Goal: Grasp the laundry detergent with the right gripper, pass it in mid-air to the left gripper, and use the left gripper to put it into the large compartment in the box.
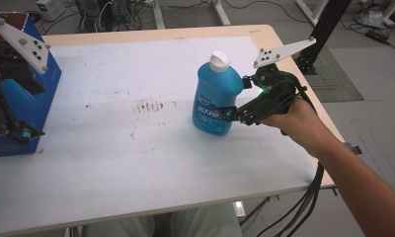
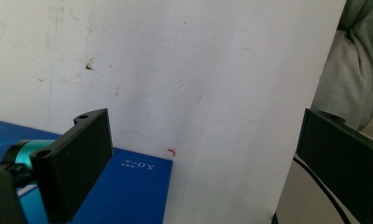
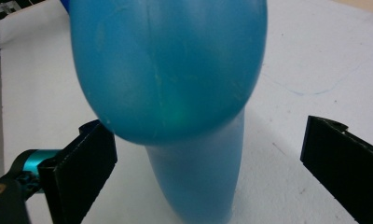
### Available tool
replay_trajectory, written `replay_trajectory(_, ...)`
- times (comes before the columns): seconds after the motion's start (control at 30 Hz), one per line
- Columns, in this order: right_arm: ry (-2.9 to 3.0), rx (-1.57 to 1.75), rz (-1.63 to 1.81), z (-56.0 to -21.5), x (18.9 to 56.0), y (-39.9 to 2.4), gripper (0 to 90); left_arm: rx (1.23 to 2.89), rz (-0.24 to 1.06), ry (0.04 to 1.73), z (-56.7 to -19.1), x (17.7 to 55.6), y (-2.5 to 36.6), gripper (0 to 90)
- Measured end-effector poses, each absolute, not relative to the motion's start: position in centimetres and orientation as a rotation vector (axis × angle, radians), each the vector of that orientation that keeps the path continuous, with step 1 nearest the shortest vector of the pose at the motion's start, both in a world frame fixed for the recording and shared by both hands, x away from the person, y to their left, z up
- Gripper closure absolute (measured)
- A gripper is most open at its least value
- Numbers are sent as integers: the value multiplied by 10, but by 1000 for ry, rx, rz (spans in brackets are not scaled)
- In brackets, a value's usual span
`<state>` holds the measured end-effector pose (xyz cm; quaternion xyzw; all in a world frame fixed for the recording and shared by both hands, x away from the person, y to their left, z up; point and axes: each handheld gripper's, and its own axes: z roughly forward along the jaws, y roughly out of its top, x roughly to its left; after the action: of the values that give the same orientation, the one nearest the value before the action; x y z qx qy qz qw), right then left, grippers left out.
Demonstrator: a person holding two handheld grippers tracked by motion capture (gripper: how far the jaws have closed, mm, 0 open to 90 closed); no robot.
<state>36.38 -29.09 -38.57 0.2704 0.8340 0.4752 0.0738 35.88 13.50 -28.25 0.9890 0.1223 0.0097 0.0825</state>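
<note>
High view: a blue bottle with a white cap stands upright on the white surface, right of centre. Its front carries a label with white lettering, too small and blurred to read. The right gripper, held in a hand that comes in from the lower right, sits just beside the bottle's right flank, one jaw tip near the shoulder and the other near the lower body; contact cannot be confirmed from this angle. A green light shows on the gripper body. At the left edge the left gripper hangs over a blue box that rests on the surface, well apart from the bottle. Right gripper view: the bottle sits between the jaws, which stand wide with clear gaps either side and grip nothing. Left gripper view: the jaws of the left gripper are spread wide with nothing between them; below lies the blue box, bearing small white print that reads "5.0" followed by characters too small to make out, seen upside down. A small red mark shows on the surface just past the box corner.
</note>
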Motion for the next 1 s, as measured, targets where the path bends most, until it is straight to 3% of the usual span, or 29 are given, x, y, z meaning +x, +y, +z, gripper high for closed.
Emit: replay_trajectory(1.0,2391,823,1537,-409,366,-273,26,2956,25,370,-283,359,134,35)
